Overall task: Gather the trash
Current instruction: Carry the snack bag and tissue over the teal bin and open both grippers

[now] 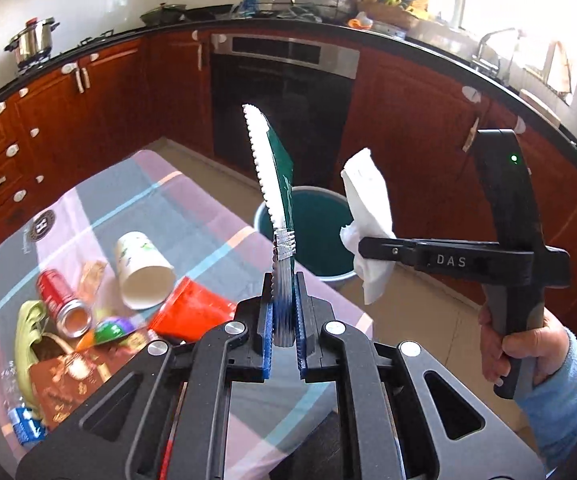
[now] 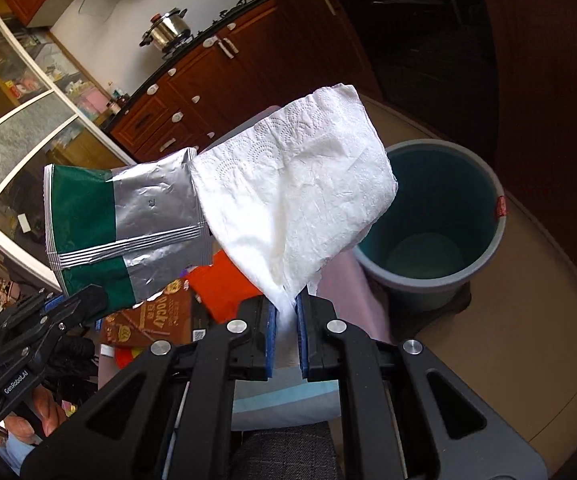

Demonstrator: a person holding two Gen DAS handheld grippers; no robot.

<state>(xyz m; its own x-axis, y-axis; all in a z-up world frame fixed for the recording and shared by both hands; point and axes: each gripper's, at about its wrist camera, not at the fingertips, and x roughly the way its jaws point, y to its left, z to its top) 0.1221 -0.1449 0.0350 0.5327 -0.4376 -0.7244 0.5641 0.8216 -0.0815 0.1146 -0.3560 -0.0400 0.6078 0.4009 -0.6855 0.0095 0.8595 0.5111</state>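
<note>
Left wrist view: left gripper [image 1: 282, 304] jaws are clenched on a foil wrapper [image 1: 274, 168], thin, springy, slick, pinched at its sealed end. Right gripper [image 2: 286, 312] jaws grasp a soft, weightless tissue [image 2: 300, 184] by a corner. Both hang past the tabletop [image 1: 192, 208] far edge, near the bin [image 2: 484, 268]. Left behind: paper cup [image 1: 142, 268], can [image 1: 62, 304].

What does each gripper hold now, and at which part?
Left gripper: green-and-silver foil wrapper, pinched at one end edge. Right gripper: white paper napkin, pinched at a bunched corner.
</note>
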